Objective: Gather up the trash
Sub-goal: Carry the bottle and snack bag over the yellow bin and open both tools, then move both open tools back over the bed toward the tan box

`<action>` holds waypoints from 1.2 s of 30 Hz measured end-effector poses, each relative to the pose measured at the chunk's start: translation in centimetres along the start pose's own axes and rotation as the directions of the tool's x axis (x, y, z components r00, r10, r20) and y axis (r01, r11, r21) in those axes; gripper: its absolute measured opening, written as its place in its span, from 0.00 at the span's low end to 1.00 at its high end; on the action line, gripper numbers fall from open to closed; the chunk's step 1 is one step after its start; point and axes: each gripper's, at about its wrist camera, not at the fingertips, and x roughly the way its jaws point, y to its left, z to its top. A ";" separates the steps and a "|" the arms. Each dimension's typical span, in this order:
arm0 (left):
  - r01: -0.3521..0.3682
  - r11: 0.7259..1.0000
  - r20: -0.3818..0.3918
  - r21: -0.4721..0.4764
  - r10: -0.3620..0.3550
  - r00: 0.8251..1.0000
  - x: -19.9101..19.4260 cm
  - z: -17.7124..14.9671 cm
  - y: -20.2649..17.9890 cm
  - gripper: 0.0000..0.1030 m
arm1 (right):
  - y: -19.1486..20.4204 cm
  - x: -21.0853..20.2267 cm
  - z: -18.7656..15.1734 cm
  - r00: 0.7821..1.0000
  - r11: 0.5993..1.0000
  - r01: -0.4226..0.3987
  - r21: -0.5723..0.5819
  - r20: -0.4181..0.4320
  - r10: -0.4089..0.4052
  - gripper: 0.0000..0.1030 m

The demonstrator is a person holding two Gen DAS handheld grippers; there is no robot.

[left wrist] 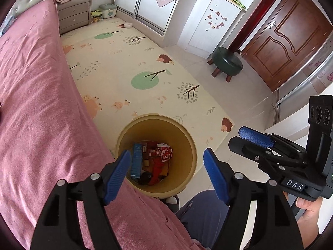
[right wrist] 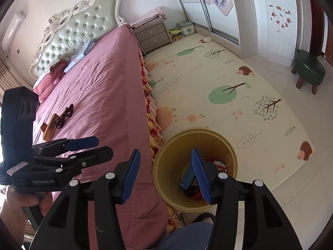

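Observation:
A tan round trash bin (left wrist: 188,143) stands on the floor beside the bed and holds a blue box (left wrist: 136,160) and red wrappers (left wrist: 160,156). It also shows in the right wrist view (right wrist: 166,156). My left gripper (left wrist: 166,170) is open and empty above the bin. My right gripper (right wrist: 164,173) is open and empty above the bin's edge next to the bed. In the left wrist view the right gripper (left wrist: 247,139) is to the right of the bin. In the right wrist view the left gripper (right wrist: 91,145) hovers over the bed.
A pink bed (right wrist: 100,87) fills the left side, with a brown wooden piece and dark beads (right wrist: 56,120) lying on it. A patterned play mat (left wrist: 129,66) covers the floor. A green stool (left wrist: 226,62) stands near the wooden door (left wrist: 287,41). A nightstand (left wrist: 72,16) stands at the far end.

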 end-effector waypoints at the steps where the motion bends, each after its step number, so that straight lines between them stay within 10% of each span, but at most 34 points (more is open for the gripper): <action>1: -0.004 1.000 0.005 0.001 0.004 1.000 -0.4 -0.1 0.2 0.70 | 0.5 0.0 0.1 1.000 1.000 -0.003 -0.011 -0.001 0.003 0.49; 36: -0.242 0.930 0.166 -0.278 0.294 0.941 -16.5 -9.6 20.2 0.84 | 24.6 5.6 -0.8 0.980 0.935 -0.194 -0.296 -0.095 0.173 0.67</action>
